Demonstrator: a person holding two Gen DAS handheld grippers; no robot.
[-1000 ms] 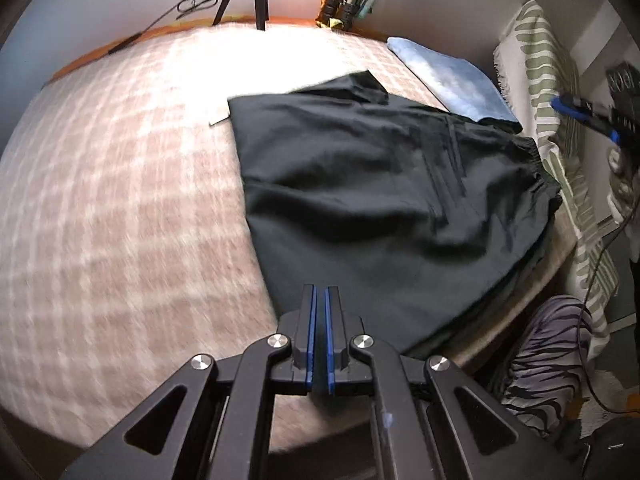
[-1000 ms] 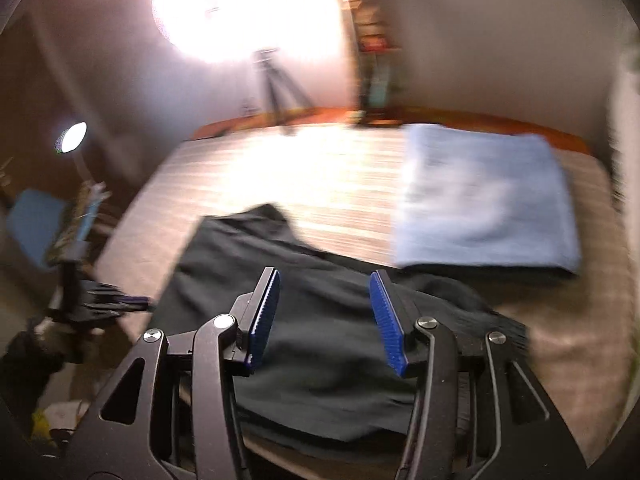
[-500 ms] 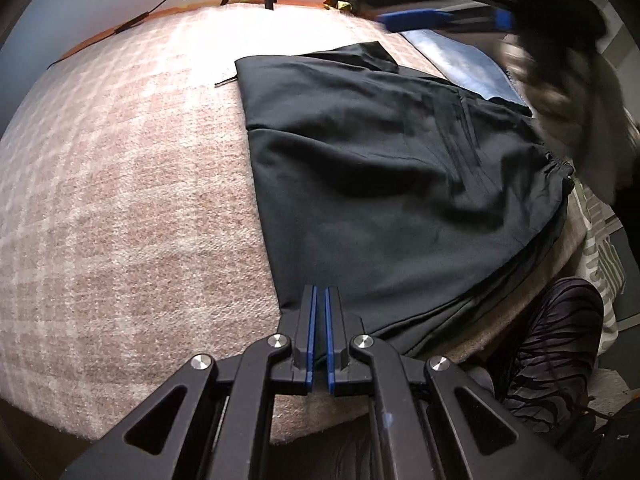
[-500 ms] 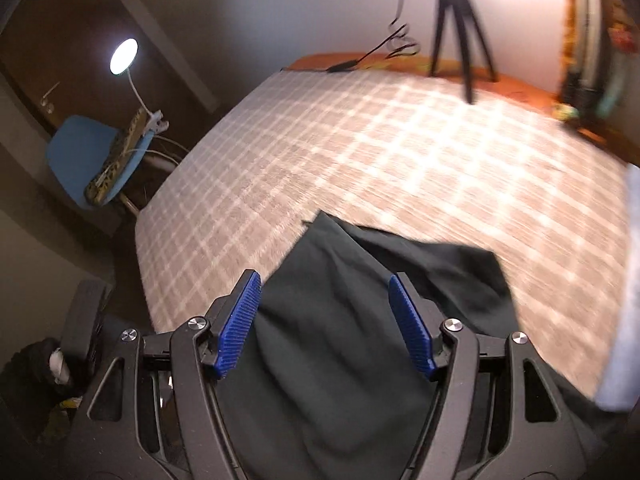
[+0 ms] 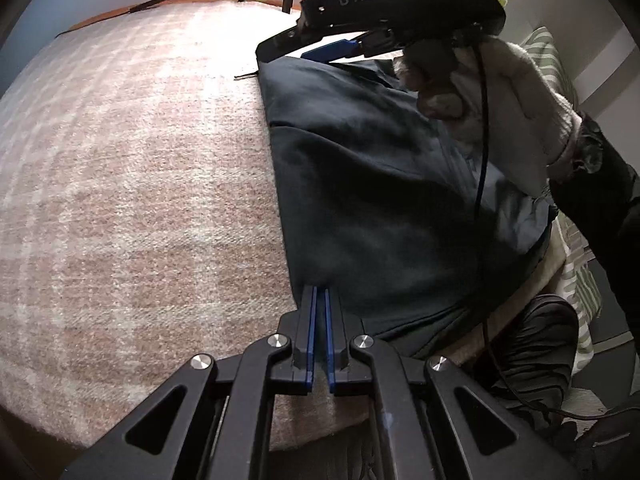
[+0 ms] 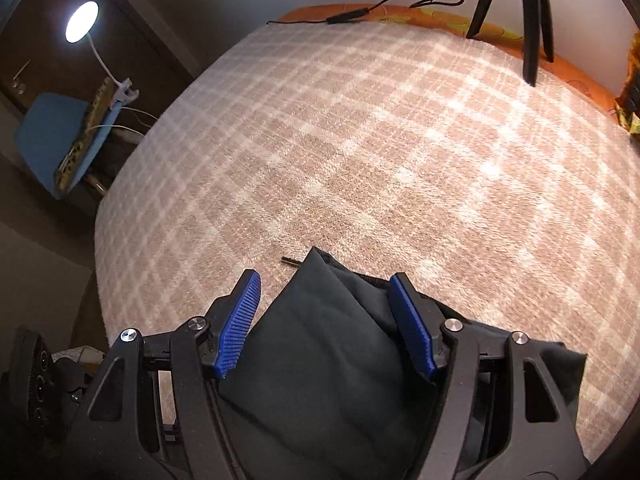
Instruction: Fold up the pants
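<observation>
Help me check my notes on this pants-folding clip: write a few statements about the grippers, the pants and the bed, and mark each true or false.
1. The left gripper has its jaws nearly together at the near edge of the pants. True.
2. The right gripper is clamped shut. False: its jaws stand wide apart over a far corner of the pants.
3. The pants are light blue. False: they are dark.
4. The pants lie on a checked bed cover. True.
5. The lamp is off. False: it glows.

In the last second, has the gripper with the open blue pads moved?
Yes. The right gripper has swung leftward and forward over the black pants, away from the blue towel, toward their far corner on the plaid blanket.
</observation>
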